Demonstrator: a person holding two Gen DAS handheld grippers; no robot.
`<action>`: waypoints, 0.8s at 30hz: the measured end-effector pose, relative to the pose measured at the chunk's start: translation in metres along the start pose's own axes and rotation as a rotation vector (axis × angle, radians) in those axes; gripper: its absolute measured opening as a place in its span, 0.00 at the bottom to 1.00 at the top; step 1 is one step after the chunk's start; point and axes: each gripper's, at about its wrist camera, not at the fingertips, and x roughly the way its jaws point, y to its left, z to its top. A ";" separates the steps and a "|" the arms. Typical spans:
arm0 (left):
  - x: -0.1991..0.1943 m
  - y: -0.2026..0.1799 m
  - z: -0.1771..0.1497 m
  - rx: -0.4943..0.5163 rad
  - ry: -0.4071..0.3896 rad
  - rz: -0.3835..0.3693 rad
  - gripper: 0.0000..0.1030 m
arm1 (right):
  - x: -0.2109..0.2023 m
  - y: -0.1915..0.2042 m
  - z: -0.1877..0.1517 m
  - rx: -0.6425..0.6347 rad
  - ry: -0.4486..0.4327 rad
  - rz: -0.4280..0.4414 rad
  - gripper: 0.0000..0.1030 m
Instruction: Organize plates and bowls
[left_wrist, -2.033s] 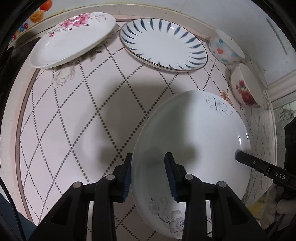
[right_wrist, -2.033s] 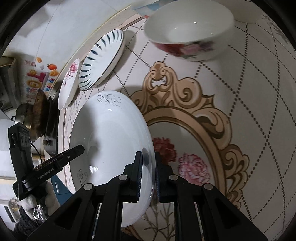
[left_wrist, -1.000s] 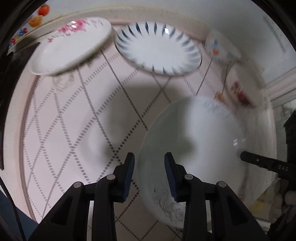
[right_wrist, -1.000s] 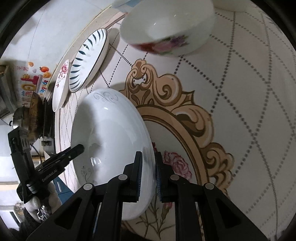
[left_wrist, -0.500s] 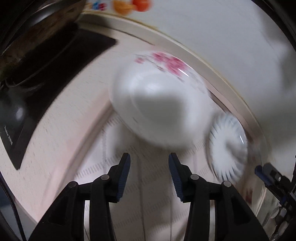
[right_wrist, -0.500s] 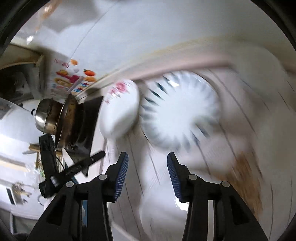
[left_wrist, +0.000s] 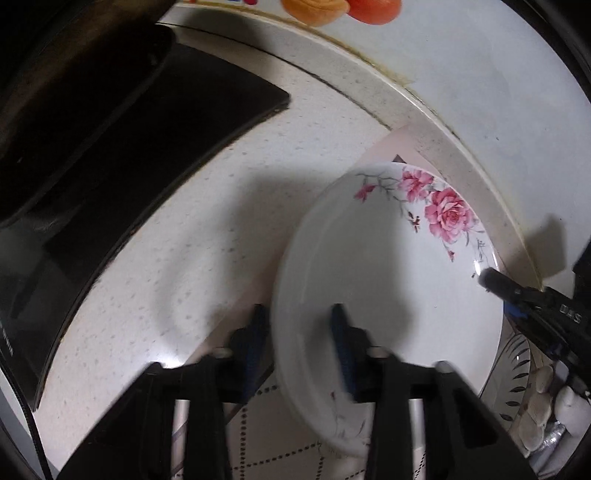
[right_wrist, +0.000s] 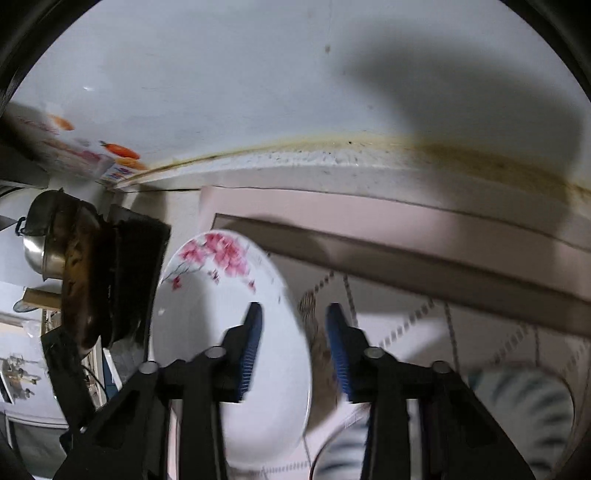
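Both grippers now straddle, seemingly, the rose plate (left_wrist: 388, 288) rim.

Left gripper (left_wrist: 299, 339): jaws were spread wide, pointing forward and downward. Right gripper (right_wrist: 293, 347): jaws likewise spread wide, nothing between them; its tip showed at the left view's right edge.

The rose plate (left_wrist: 369, 266) lies on the mat (right_wrist: 461, 321), with the stovetop (left_wrist: 122, 155) to its left.
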 end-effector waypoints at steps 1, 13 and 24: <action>0.000 0.000 0.000 -0.004 -0.010 0.002 0.23 | 0.004 -0.001 0.001 -0.004 0.004 0.019 0.15; -0.023 -0.014 -0.007 0.051 -0.066 0.015 0.19 | -0.013 0.006 -0.011 -0.046 -0.032 0.016 0.14; -0.093 -0.038 -0.065 0.181 -0.076 -0.083 0.19 | -0.120 0.004 -0.082 -0.027 -0.130 0.017 0.14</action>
